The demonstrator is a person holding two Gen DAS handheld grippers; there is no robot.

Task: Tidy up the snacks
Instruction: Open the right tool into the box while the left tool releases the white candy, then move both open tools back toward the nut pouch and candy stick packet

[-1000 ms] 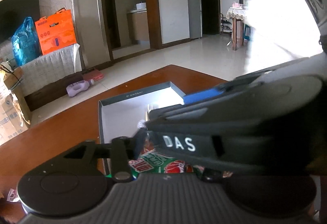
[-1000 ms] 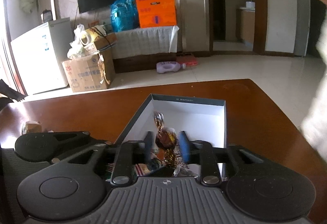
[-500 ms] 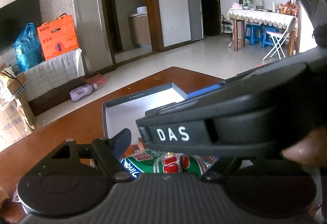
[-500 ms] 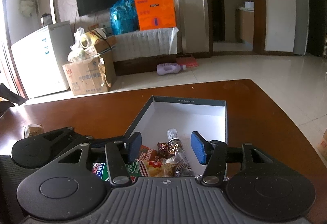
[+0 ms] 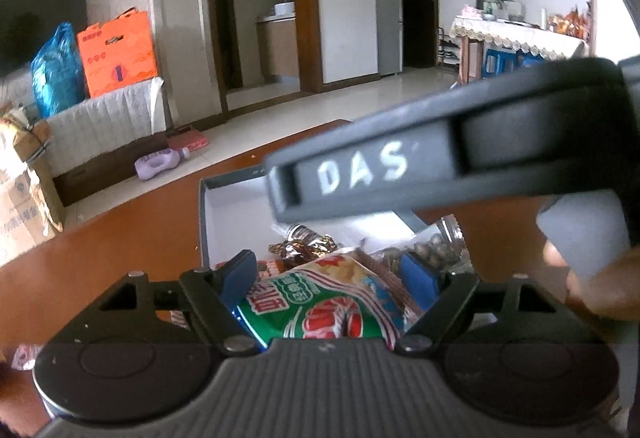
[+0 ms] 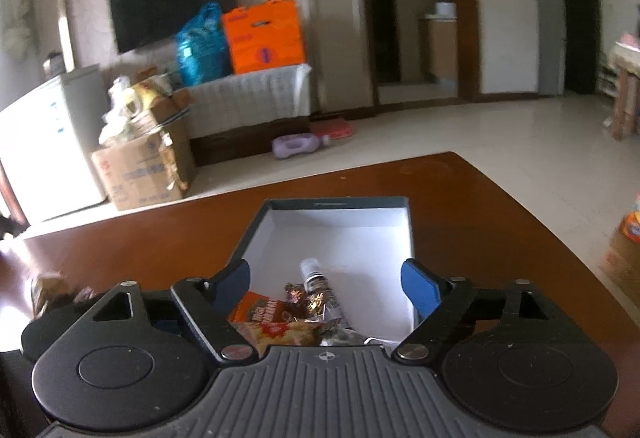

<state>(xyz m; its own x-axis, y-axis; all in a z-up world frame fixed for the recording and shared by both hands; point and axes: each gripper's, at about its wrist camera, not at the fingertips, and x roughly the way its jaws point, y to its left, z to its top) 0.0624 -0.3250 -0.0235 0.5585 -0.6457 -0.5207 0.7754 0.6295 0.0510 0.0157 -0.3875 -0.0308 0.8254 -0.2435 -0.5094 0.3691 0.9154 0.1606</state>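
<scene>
A grey-rimmed box [image 6: 340, 203] with a white inside sits on the brown table [image 6: 480, 198]. In it lie a brown foil candy [image 6: 308, 298], an orange packet [image 6: 260, 312] and a clear bag of nuts [image 5: 432, 250]. My right gripper [image 6: 326, 282] hovers over the box's near end, its jaws opening with nothing between them. Its dark body [image 5: 400, 174] crosses the left wrist view. My left gripper [image 5: 330, 274] stands open low over the box wall [image 5: 204, 222]. A green and red snack packet [image 5: 320, 306] lies loose between its blue pads [image 5: 240, 274].
A small wrapped snack [image 6: 48, 290] lies on the table at the left. A hand [image 5: 600, 290] holds the right gripper's handle. On the floor beyond the table are cardboard boxes [image 6: 140, 170], a purple bottle [image 6: 296, 145] and a carton [image 6: 624, 250] at the right.
The right jaws let go of the brown candy, which now lies in the box, and spread wide. The left jaws widened around the green packet. The person behind has left the view.
</scene>
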